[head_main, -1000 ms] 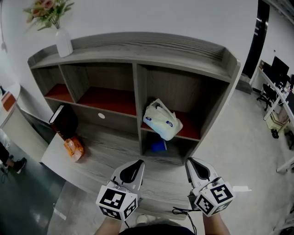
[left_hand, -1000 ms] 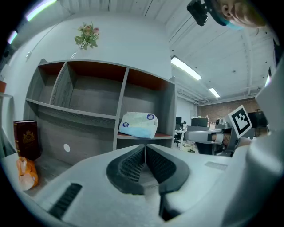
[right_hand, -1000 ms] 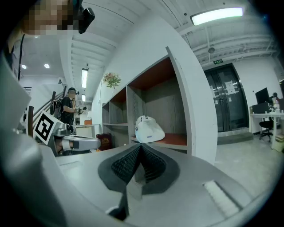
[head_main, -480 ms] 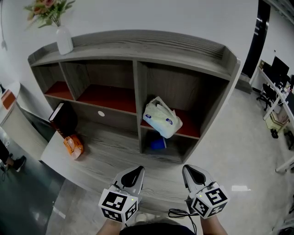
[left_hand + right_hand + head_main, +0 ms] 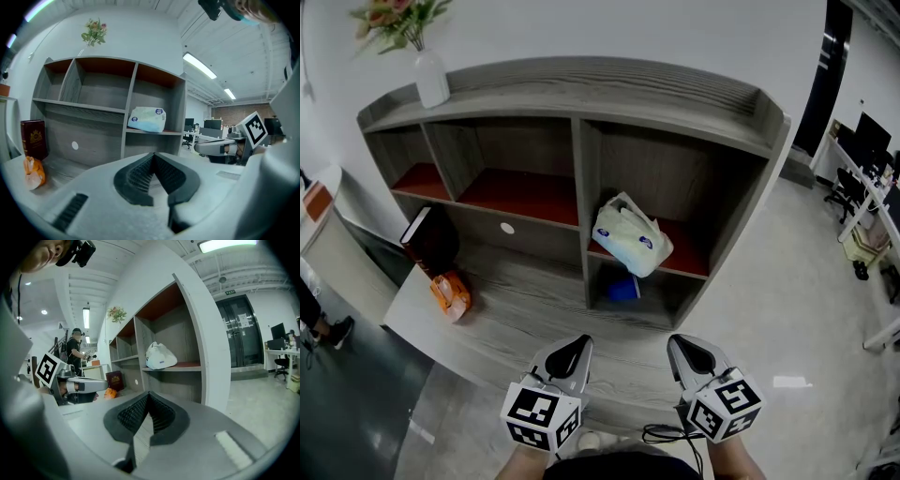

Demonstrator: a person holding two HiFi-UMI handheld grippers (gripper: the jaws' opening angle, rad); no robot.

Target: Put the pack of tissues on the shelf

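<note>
The pack of tissues (image 5: 631, 238), pale green-white plastic with blue marks, lies on the red middle shelf of the right bay of the grey wooden shelf unit (image 5: 581, 103). The same pack (image 5: 146, 118) shows in the left gripper view, and the pack (image 5: 160, 356) in the right gripper view. My left gripper (image 5: 573, 350) and right gripper (image 5: 689, 351) hover side by side at the front edge of the unit's low counter, well short of the pack. Both have their jaws shut with nothing between them.
A white vase of flowers (image 5: 426, 70) stands on the unit's top left. On the counter's left end sit a dark red book (image 5: 429, 240) and an orange packet (image 5: 450, 294). A blue thing (image 5: 623, 292) lies in the low right compartment. Desks and office chairs (image 5: 862, 159) stand far right.
Both grippers have drawn back a little toward me and the lower edge of the view. The pack stays on the shelf.
</note>
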